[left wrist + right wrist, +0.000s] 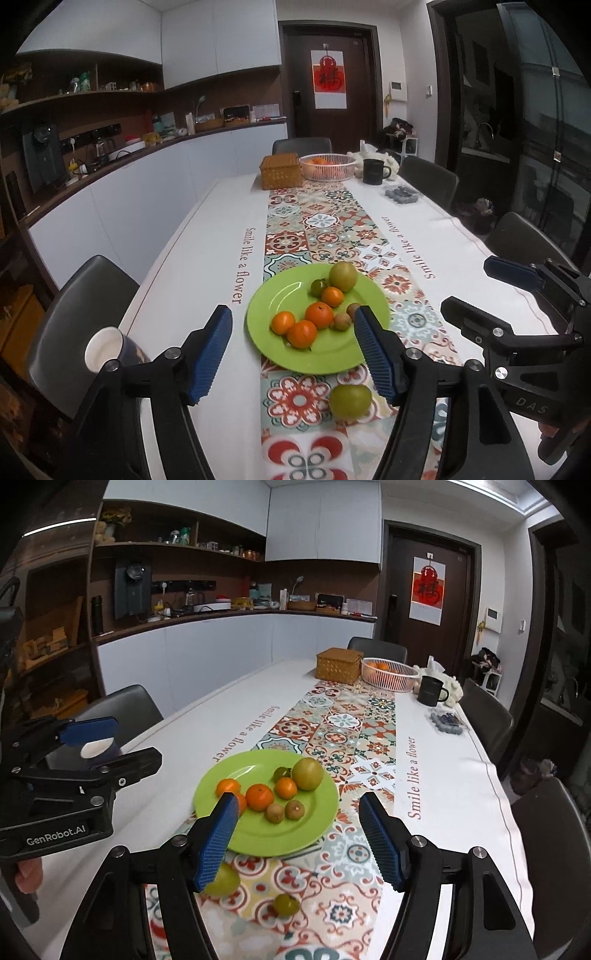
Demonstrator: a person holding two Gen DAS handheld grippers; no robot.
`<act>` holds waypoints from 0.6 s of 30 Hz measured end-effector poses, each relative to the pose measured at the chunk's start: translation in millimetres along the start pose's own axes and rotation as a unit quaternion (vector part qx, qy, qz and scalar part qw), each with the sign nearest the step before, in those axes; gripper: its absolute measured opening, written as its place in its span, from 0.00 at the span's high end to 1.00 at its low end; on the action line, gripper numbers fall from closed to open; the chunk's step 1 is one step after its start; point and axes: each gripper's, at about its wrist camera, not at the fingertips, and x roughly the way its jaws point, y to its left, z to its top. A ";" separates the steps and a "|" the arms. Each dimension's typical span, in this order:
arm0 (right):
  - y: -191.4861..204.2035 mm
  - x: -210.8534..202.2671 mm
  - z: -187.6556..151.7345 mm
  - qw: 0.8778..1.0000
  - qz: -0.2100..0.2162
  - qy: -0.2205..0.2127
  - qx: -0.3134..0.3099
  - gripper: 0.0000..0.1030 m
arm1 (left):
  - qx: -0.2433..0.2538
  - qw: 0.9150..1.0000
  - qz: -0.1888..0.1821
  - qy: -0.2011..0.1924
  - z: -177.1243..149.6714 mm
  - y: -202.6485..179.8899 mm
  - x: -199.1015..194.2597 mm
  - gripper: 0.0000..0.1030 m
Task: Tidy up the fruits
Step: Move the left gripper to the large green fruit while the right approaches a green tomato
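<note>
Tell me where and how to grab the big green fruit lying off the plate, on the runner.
Grip the green fruit across its widest middle, coming straight down from above. It is round, so no side is better, and it rests alone on the flat runner, just short of the plate rim. The open left tool is nearest, judging by its view. A smaller fruit lies apart from it, clear of the fingers.

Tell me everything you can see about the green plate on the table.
The green plate is round, shallow and glossy lime green with a wide flat rim, and looks like glazed ceramic or melamine. It lies flat on the table, partly on the patterned runner and partly on the white cloth. It holds four oranges, one large green fruit, one small dark green fruit and two small brownish ones. Two more green fruits lie off it on the runner nearer the cameras. Neither gripper appears to touch it.
</note>
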 end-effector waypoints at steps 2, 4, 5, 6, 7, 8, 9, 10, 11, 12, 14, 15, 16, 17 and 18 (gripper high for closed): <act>1.2 -8.9 -3.2 1.000 -0.002 -0.003 -0.003 0.34 | 0.000 1.000 -0.004 0.000 -6.0 -2.9 -7.5 0.32; 1.2 -16.7 -7.2 1.000 0.000 -0.005 -0.002 0.34 | 0.000 1.000 -0.006 0.001 -12.7 -5.7 -14.3 0.31; 1.3 -20.4 -9.4 1.000 0.000 -0.006 -0.002 0.34 | -0.001 1.000 -0.007 0.002 -15.9 -6.8 -16.9 0.31; 1.3 -23.9 -12.0 1.000 0.000 -0.008 -0.001 0.34 | -0.001 1.000 -0.009 0.003 -20.8 -8.8 -20.9 0.30; 1.9 -26.9 -14.6 1.000 0.000 -0.009 -0.003 0.34 | -0.001 1.000 -0.011 0.003 -22.8 -10.1 -22.4 0.28; 2.3 -28.4 -16.5 1.000 0.001 -0.009 -0.005 0.34 | 0.001 1.000 -0.011 0.004 -26.6 -12.3 -24.2 0.27; 2.4 -29.7 -18.7 1.000 0.002 -0.009 -0.006 0.34 | 0.003 1.000 -0.012 0.005 -29.0 -13.9 -24.8 0.27; 2.0 -30.6 -21.3 1.000 0.004 -0.008 -0.006 0.34 | 0.006 1.000 -0.015 0.006 -32.3 -16.4 -25.5 0.27; 1.5 -30.9 -24.2 1.000 0.006 -0.006 -0.005 0.34 | 0.009 1.000 -0.018 0.008 -35.6 -18.1 -25.9 0.27; 0.7 -30.7 -27.4 1.000 0.007 -0.003 -0.004 0.34 | 0.011 1.000 -0.019 0.009 -38.2 -20.1 -25.3 0.26; 0.2 -30.4 -33.7 1.000 0.009 0.002 -0.003 0.34 | 0.016 1.000 -0.023 0.011 -44.4 -22.2 -23.8 0.26; -0.4 -28.8 -37.2 1.000 0.010 0.006 -0.003 0.34 | 0.019 0.999 -0.025 0.012 -47.0 -23.2 -22.4 0.25; -0.8 -28.0 -40.0 1.000 0.010 0.009 -0.003 0.34 | 0.024 0.999 -0.026 0.013 -51.3 -24.5 -20.7 0.24; -1.1 -25.8 -43.2 1.000 0.010 0.014 -0.005 0.34 | 0.027 0.999 -0.027 0.013 -53.4 -25.8 -19.8 0.24; -1.4 -22.8 -46.7 1.000 0.011 0.020 -0.007 0.34 | 0.034 0.999 -0.028 0.013 -57.6 -27.5 -17.5 0.23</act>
